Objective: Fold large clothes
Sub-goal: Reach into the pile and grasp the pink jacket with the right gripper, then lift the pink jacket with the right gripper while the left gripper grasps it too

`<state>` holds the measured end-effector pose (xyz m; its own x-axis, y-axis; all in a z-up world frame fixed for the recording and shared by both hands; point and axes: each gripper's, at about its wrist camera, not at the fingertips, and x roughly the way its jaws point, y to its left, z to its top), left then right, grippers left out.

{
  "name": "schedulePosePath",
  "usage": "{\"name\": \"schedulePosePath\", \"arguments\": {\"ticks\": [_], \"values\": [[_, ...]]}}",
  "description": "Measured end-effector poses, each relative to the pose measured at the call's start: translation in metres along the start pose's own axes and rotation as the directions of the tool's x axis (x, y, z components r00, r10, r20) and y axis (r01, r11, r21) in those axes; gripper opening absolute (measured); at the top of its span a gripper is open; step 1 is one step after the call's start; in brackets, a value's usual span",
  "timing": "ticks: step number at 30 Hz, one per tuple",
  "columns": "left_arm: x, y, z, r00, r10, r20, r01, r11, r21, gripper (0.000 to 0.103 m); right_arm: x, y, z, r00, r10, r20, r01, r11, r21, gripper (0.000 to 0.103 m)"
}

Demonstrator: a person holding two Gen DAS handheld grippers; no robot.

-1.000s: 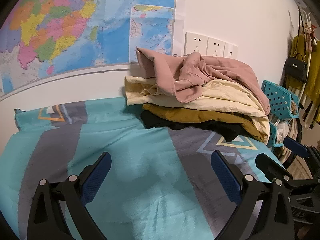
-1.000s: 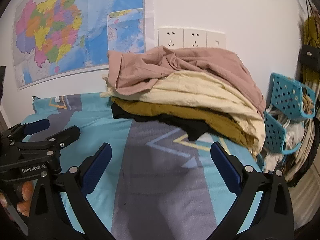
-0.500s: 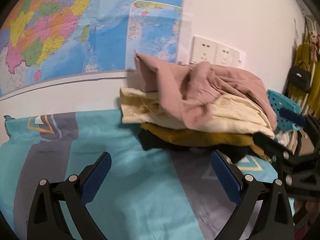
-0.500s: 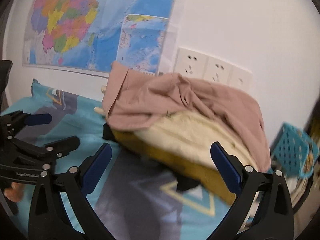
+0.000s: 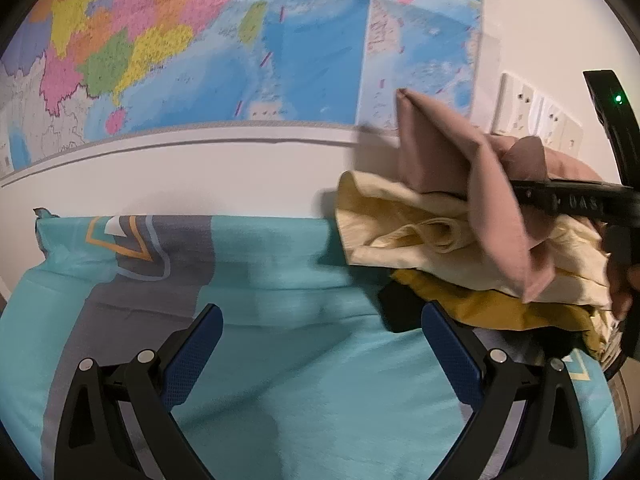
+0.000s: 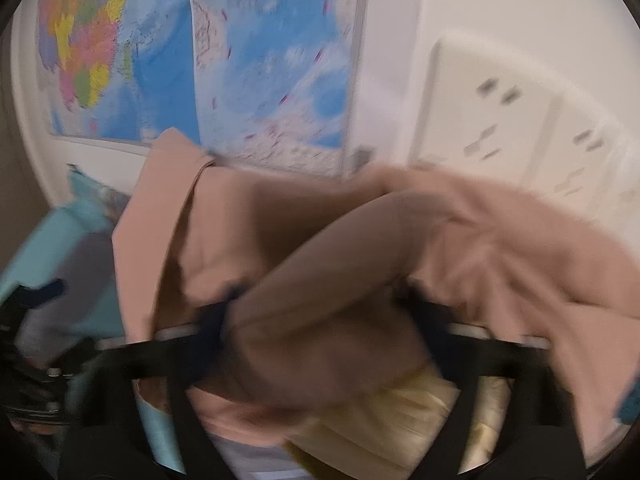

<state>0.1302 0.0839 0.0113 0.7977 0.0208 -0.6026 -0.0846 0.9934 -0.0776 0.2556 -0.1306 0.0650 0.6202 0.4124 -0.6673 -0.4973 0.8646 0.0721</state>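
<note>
The left claw (image 5: 320, 364) hangs spread wide over the teal bedsheet (image 5: 288, 392), grasping nothing. The right claw (image 6: 320, 320) is pushed into the pink garment (image 6: 320, 272) atop the far-right clothes pile (image 5: 460, 248). Blur hides whether it has clenched.

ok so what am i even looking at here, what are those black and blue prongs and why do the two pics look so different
There is no robot: a person holds a handheld claw in each hand, and each claw carries a wide-angle camera looking along its two fingers.

The sharp picture is from the left claw. Its black arms with blue pads stand wide apart, holding nothing, above a teal and grey patterned bedsheet. To the right lies a pile of clothes: a dusty pink garment on top, then a cream one, a mustard one and a black one. A colourful wall map hangs behind.

The blurry picture is from the right claw, pushed into the pink garment, with cloth between its fingers. Blur hides whether it has gripped yet.
</note>
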Motion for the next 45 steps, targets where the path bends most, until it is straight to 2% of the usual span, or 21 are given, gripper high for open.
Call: {"name": "schedulePosePath", "arguments": {"ticks": [2, 5, 9, 11, 13, 14, 15, 17, 20, 21, 23, 24, 25, 27, 28, 33, 35, 37, 41, 43, 45], "values": [[0.004, 0.005, 0.001, 1.000, 0.010, -0.003, -0.010, 1.000, 0.004, 0.096, -0.028, 0.000, -0.004, 0.997, -0.022, 0.068, 0.024, 0.999, -0.021, 0.013], [0.008, 0.012, 0.001, 1.000, 0.015, -0.001, -0.015, 1.000, 0.013, 0.096, -0.077, -0.005, -0.014, 0.989, -0.028, 0.148, 0.032, 0.999, -0.022, 0.013], [0.014, 0.015, 0.005, 1.000, 0.022, 0.002, -0.022, 0.999, 0.029, 0.096, -0.108, -0.005, -0.041, 0.989, -0.116, 0.094, 0.124, 0.988, -0.089, 0.016], [0.016, 0.013, 0.005, 1.000, 0.025, 0.003, -0.025, 0.999, 0.032, 0.096, -0.113, -0.004, -0.054, 0.981, -0.184, 0.068, 0.191, 0.973, -0.126, 0.033], [0.015, 0.011, 0.005, 1.000, 0.028, 0.004, -0.028, 0.999, 0.037, 0.096, -0.124, 0.006, -0.064, 0.962, -0.248, 0.118, 0.267, 0.944, -0.193, 0.077], [0.014, 0.010, 0.005, 1.000, 0.029, 0.009, -0.029, 0.999, 0.041, 0.096, -0.131, 0.012, -0.071, 0.942, -0.294, 0.159, 0.325, 0.919, -0.225, 0.084], [0.013, 0.009, 0.006, 0.999, 0.031, 0.012, -0.032, 0.998, 0.047, 0.096, -0.134, 0.014, -0.073, 0.933, -0.314, 0.175, 0.350, 0.906, -0.241, 0.089], [0.012, 0.006, 0.005, 0.999, 0.030, 0.015, -0.031, 0.998, 0.058, 0.096, -0.134, 0.013, -0.075, 0.942, -0.294, 0.161, 0.327, 0.912, -0.249, 0.090], [0.011, 0.002, 0.010, 0.999, 0.024, 0.026, -0.026, 0.997, 0.068, 0.096, -0.111, 0.002, -0.072, 0.988, -0.141, 0.068, 0.149, 0.979, -0.138, 0.090], [0.010, 0.001, 0.012, 0.999, 0.021, 0.032, -0.024, 0.997, 0.068, 0.096, -0.101, 0.003, -0.068, 0.991, -0.123, 0.058, 0.129, 0.986, -0.110, 0.090], [0.009, -0.001, 0.017, 0.999, 0.017, 0.043, -0.019, 0.998, 0.066, 0.096, -0.081, -0.001, -0.062, 0.997, -0.068, 0.039, 0.070, 0.996, -0.052, 0.081], [0.008, -0.003, 0.019, 0.999, 0.015, 0.049, -0.019, 0.997, 0.071, 0.096, -0.073, -0.004, -0.059, 0.999, -0.024, 0.032, 0.024, 1.000, -0.017, 0.040], [0.006, -0.004, 0.022, 0.998, 0.014, 0.061, -0.019, 0.997, 0.080, 0.096, -0.068, -0.009, -0.054, 1.000, 0.002, 0.025, -0.002, 1.000, 0.028, 0.015], [0.005, -0.006, 0.026, 0.998, -0.001, 0.070, -0.006, 0.995, 0.097, 0.096, -0.083, -0.016, -0.048, 0.996, 0.039, 0.081, -0.045, 0.996, 0.079, 0.012], [0.005, -0.006, 0.028, 0.997, -0.005, 0.072, -0.002, 0.995, 0.103, 0.096, -0.104, -0.017, -0.045, 0.987, 0.057, 0.150, -0.070, 0.994, 0.082, 0.012], [0.000, -0.015, 0.035, 0.985, -0.093, 0.147, 0.063, 0.979, 0.196, 0.096, -0.225, -0.032, -0.019, 0.912, 0.087, 0.400, -0.150, 0.980, 0.128, 0.011], [-0.004, -0.025, 0.035, 0.976, -0.131, 0.176, 0.087, 0.967, 0.239, 0.096, -0.265, -0.032, -0.009, 0.884, 0.066, 0.464, -0.139, 0.982, 0.126, 0.011], [-0.010, -0.036, 0.032, 0.962, -0.191, 0.196, 0.132, 0.951, 0.281, 0.096, -0.302, -0.033, 0.003, 0.861, 0.038, 0.508, -0.121, 0.984, 0.132, 0.011], [-0.028, -0.068, 0.018, 0.915, -0.332, 0.229, 0.229, 0.895, 0.384, 0.096, -0.340, -0.031, 0.017, 0.846, 0.018, 0.533, -0.111, 0.983, 0.143, 0.011], [-0.037, -0.086, 0.007, 0.889, -0.377, 0.262, 0.234, 0.863, 0.447, 0.096, -0.349, -0.032, 0.020, 0.843, 0.021, 0.537, -0.114, 0.983, 0.142, 0.011], [-0.043, -0.107, -0.002, 0.868, -0.388, 0.310, 0.195, 0.840, 0.507, 0.096, -0.358, -0.028, 0.021, 0.838, 0.024, 0.546, -0.110, 0.986, 0.126, 0.011]]}}
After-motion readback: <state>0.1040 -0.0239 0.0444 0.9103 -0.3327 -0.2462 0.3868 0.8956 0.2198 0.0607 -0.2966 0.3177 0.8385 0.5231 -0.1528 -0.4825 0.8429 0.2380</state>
